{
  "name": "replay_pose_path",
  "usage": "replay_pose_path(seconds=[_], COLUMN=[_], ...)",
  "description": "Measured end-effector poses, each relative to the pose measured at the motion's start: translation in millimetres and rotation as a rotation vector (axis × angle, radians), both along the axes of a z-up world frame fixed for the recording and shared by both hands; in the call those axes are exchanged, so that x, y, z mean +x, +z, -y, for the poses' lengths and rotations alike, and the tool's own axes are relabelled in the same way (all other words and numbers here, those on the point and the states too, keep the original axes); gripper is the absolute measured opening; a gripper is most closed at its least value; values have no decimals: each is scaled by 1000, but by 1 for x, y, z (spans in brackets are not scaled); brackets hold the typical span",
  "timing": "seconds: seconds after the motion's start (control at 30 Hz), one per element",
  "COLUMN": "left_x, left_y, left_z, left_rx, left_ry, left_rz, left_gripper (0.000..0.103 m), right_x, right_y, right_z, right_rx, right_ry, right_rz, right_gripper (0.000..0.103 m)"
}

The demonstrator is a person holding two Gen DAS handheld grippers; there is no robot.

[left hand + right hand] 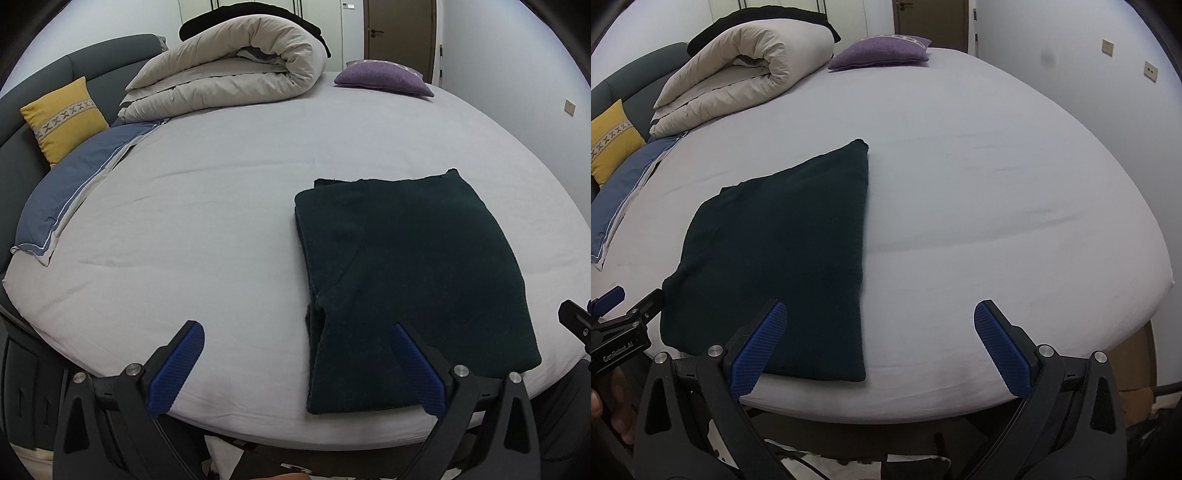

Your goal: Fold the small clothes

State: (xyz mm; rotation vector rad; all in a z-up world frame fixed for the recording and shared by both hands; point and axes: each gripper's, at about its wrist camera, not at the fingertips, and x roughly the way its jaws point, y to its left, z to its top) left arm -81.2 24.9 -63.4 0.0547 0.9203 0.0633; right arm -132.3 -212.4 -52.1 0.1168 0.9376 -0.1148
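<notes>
Above bed edge (221, 258), left gripper (297, 332) and right gripper (881, 314) hover level, fingers apart, near folded dark garment (406, 266).

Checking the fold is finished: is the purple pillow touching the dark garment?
Apart. The right wrist view shows bare sheet between purple pillow and dark garment.

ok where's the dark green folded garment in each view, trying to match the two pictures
Left wrist view: the dark green folded garment lies right of centre on the bed, near its front edge.
Right wrist view: the garment lies left of centre, again near the front edge.
Shared landmark: the purple cushion at the far side of the bed, beside the rolled beige duvet.
</notes>
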Motion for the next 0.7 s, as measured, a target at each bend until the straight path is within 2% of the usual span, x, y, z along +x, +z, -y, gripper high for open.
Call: replay_pose_path(seconds=[0.7], left_x=[0], left_y=[-4], left_z=[1], left_rx=[-7], left_ry=[-6], left_rz=[-9], left_gripper=[103], right_x=[3], right_y=[8], right_z=[-7], right_rx=[1], right_ry=[30], right_rz=[-1], right_gripper=[103])
